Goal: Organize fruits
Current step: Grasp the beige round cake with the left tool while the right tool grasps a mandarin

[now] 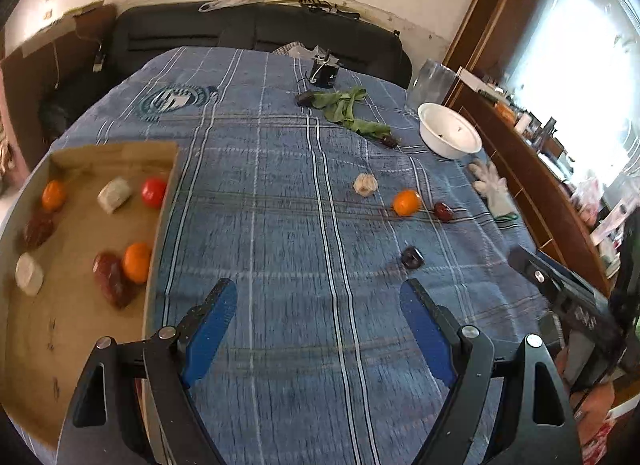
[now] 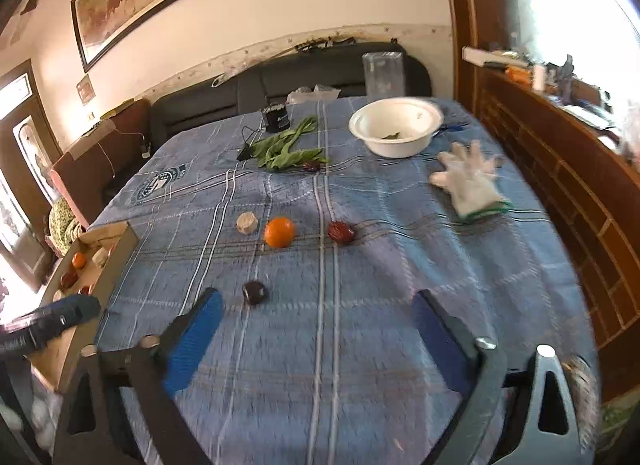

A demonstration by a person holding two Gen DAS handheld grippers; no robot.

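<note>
A cardboard tray [image 1: 120, 151] at the left holds oranges, a red tomato [image 1: 153, 192], dark red fruits and pale chunks. On the blue plaid cloth lie a pale chunk [image 1: 364, 184], an orange [image 1: 407, 202], a dark red fruit [image 1: 444, 211] and a dark purple fruit [image 1: 413, 257]. They also show in the right wrist view: the chunk [image 2: 246, 222], the orange [image 2: 279, 232], the red fruit [image 2: 341, 232] and the purple fruit [image 2: 255, 292]. My left gripper [image 1: 319, 297] is open and empty beside the tray. My right gripper [image 2: 316, 307] is open and empty, with the purple fruit just beyond its left finger.
A white bowl [image 1: 450, 135] [image 2: 396, 131], green leaves [image 1: 348, 109] [image 2: 286, 149], a white glove [image 1: 492, 185] [image 2: 470, 179], a small black device [image 1: 324, 73] and a clear container [image 2: 383, 73] lie at the far side. A wooden cabinet [image 2: 560, 169] runs along the right. A black sofa [image 1: 240, 33] is behind.
</note>
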